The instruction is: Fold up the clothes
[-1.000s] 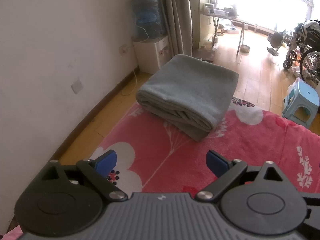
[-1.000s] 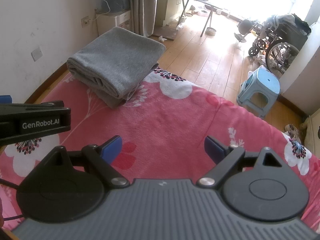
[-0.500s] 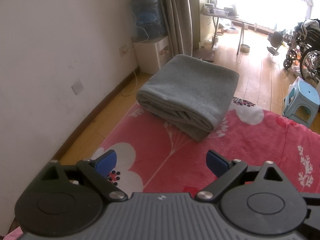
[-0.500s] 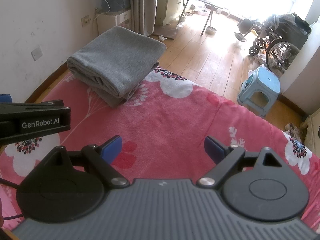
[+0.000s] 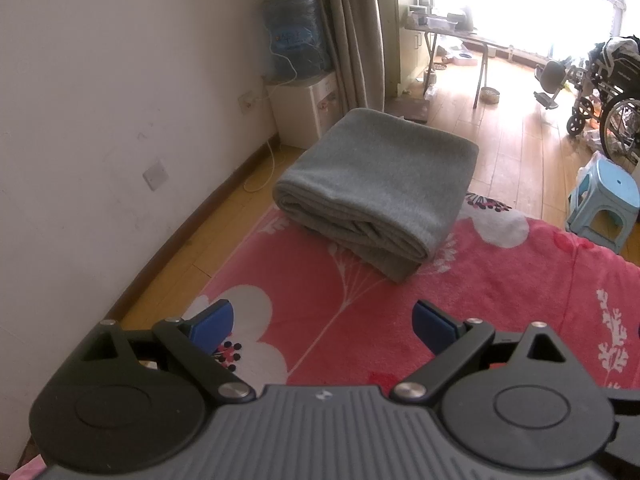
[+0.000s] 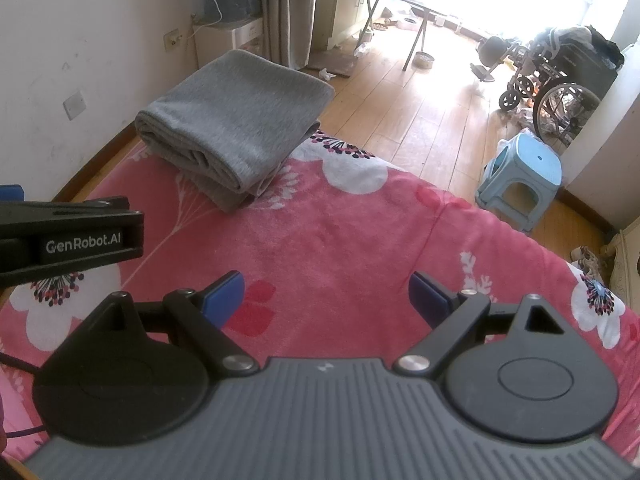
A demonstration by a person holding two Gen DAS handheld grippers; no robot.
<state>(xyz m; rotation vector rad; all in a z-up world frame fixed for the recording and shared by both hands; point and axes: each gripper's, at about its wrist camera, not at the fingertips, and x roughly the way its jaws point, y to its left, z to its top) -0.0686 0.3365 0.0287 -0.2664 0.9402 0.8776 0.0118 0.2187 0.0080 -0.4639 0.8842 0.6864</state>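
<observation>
open pink floral blanket [image 6: 340,240] is seen ahead of both grippers, bare from the fingertips to the far edge on the right-hand half. far left corner is taken up by a folded grey garment [image 5: 376,184], lying flat, layered edge facing the cameras; it is well apart from the left gripper [image 5: 322,322] and the right gripper [image 6: 324,292]. nothing is held between either pair of jaws. the wall [image 5: 100,120] closes off the left side. the left gripper's body is seen just left of the right gripper. beyond the blanket edge a blue stool [image 6: 524,176] is found on the floor.
</observation>
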